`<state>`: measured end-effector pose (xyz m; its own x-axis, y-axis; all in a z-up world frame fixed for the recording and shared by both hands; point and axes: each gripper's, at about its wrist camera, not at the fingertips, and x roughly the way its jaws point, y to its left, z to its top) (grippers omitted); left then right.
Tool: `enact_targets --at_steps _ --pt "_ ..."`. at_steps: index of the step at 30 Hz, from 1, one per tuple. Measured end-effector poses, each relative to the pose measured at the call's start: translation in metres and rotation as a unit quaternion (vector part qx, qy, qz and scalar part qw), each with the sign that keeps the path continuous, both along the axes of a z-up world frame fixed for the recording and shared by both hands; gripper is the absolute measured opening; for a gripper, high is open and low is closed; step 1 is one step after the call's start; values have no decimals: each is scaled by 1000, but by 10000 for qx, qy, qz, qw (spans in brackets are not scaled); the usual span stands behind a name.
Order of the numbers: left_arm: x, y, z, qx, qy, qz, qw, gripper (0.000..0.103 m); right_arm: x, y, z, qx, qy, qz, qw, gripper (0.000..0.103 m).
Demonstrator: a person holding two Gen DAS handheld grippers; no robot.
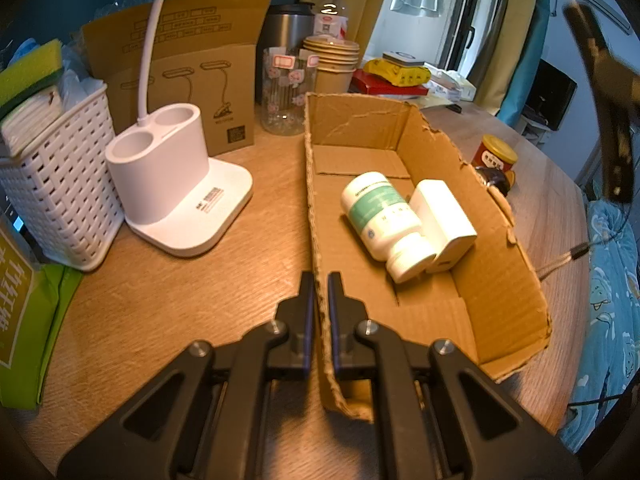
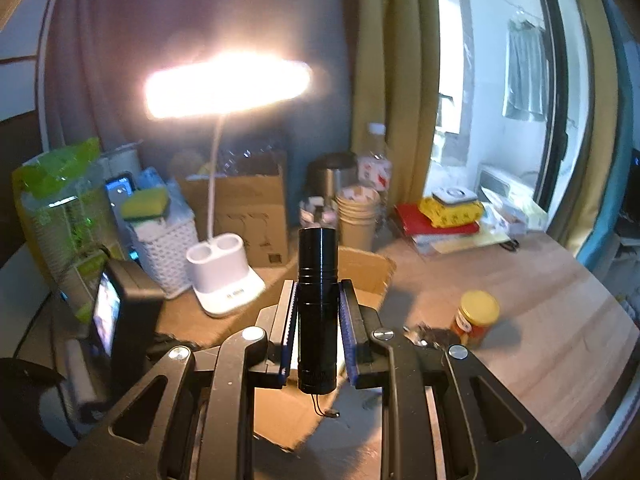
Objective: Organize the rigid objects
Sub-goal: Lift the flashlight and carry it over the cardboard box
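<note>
two items in cardboard box (image 1: 496, 216): one bottle (image 1: 380, 216), one white block (image 1: 442, 216).

The open brown cardboard box (image 1: 460, 240) hides part of a dark object (image 1: 495, 179) behind its right wall, too covered to identify. In the right wrist view, the black cylindrical flashlight (image 2: 316, 300) and right gripper (image 2: 317, 292) cover most of that box. The glowing lamp head (image 2: 228, 82) is washed out by glare. A green package (image 1: 20, 304) at the tabletop's left edge is cut off by the frame.
</note>
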<state>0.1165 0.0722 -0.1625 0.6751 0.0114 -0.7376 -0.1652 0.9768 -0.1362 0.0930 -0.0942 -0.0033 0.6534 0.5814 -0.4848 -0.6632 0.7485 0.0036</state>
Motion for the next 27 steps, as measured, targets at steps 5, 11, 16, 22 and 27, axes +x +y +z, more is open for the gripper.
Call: enact_targets --at_steps 5,11,16,22,27 --pt "0 0 0 2 -1 0 10000 7 -4 15 10 77 -84 209 9997 22" --pt "0 0 0 1 -1 1 10000 7 1 29 4 109 17 338 9994 22" --pt "0 0 0 1 -2 0 10000 7 7 38 -7 192 232 450 9985 22" --pt "0 0 0 6 -4 3 10000 7 21 43 -28 241 600 511 9966 22" --pt "0 0 0 5 -4 3 10000 7 30 47 -51 195 895 523 9944 21"
